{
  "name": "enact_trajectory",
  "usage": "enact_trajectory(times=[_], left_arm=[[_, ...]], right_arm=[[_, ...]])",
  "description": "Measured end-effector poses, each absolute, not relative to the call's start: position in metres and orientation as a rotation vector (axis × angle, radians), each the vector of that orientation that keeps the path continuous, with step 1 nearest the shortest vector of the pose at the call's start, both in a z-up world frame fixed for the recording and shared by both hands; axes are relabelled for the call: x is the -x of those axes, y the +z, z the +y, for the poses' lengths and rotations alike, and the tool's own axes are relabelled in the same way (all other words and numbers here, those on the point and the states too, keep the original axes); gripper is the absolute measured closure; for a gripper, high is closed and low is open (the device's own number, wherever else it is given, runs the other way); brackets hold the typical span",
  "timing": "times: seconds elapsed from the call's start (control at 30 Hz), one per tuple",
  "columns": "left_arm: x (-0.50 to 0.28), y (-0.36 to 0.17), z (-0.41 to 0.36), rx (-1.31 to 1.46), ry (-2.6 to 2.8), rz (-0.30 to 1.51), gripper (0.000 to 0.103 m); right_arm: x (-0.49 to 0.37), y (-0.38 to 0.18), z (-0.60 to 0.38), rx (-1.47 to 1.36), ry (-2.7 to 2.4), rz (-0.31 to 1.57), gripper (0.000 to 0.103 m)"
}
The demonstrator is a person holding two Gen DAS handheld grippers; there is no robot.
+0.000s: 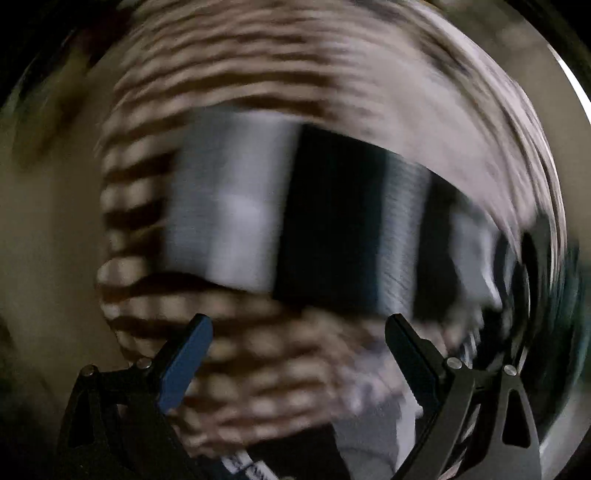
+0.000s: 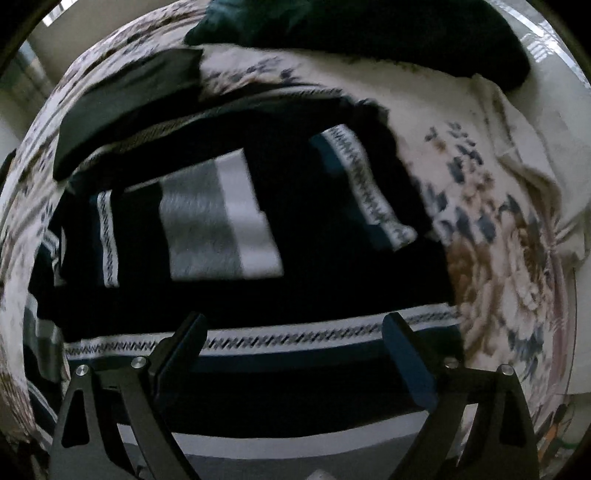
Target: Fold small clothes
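While both grippers point down at the bed, neither one has anything between its fingers. The right gripper (image 2: pixel 295 328) stands spread wide, its two dark fingers apart with only cloth showing below the gap, and nothing pinched. Under it lies the dark sweater (image 2: pixel 314 229), spread flat, with a white patterned band (image 2: pixel 295 338) running across just beyond the fingertips. Further out on the sweater sits a folded grey and white piece (image 2: pixel 221 218), resting on the dark knit. To its right a cuff with the same patterned trim (image 2: pixel 365 184) lies bent over the body of the garment. Beyond that, a dark grey folded item (image 2: pixel 125 107) rests on the floral bedspread (image 2: pixel 498 236), and a dark green bundle (image 2: pixel 351 33) lies at the far edge.

The left gripper (image 1: pixel 297 325) is likewise wide apart, blue pad (image 1: pixel 184 365) on one side, nothing clamped. Its view is badly smeared. Beneath it I make out a striped cloth in grey, white and black (image 1: pixel 314 221), lying on a brown and cream patterned surface (image 1: pixel 240 369); whether that cloth is the same sweater I cannot tell.
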State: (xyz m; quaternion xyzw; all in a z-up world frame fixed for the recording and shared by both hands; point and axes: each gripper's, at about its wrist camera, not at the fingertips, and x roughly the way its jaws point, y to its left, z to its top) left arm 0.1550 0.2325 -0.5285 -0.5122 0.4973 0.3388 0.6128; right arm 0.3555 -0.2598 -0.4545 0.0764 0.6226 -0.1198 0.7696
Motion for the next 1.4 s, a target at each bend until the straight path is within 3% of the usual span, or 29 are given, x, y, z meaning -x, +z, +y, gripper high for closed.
enact_trajectory(times=[0.17, 0.2, 0.27, 0.3, 0.47, 0.87, 1.07, 1.4], left_arm=[[-0.132, -0.561, 0.259, 1.455, 0.878, 0.915, 0.013], [-0.133, -0.558, 0.26, 1.447, 0.897, 0.895, 0.023], [-0.136, -0.551, 0.261, 1.407, 0.962, 0.878, 0.088], [-0.139, -0.545, 0.262, 1.379, 0.974, 0.874, 0.092], [-0.149, -0.506, 0.266, 1.184, 0.964, 0.865, 0.094], [-0.233, -0.367, 0.219, 0.67, 0.647, 0.799, 0.095], [-0.346, -0.332, 0.103, 0.442, 0.276, 0.796, 0.095], [-0.478, -0.392, -0.173, 0.304, -0.295, 0.979, 0.095]], right_arm=[[-0.354, -0.462, -0.237, -0.128, -0.244, 1.358, 0.006], [-0.354, -0.463, -0.234, -0.115, -0.246, 1.362, 0.006], [-0.355, -0.464, -0.227, -0.068, -0.273, 1.371, 0.006], [-0.356, -0.463, -0.225, -0.039, -0.289, 1.371, 0.006], [-0.357, -0.449, -0.212, 0.106, -0.33, 1.319, 0.006], [-0.36, -0.429, -0.231, -0.002, -0.288, 1.289, 0.006], [-0.355, -0.443, -0.285, -0.15, -0.343, 1.328, 0.006], [-0.342, -0.47, -0.394, -0.31, -0.495, 1.375, 0.006]])
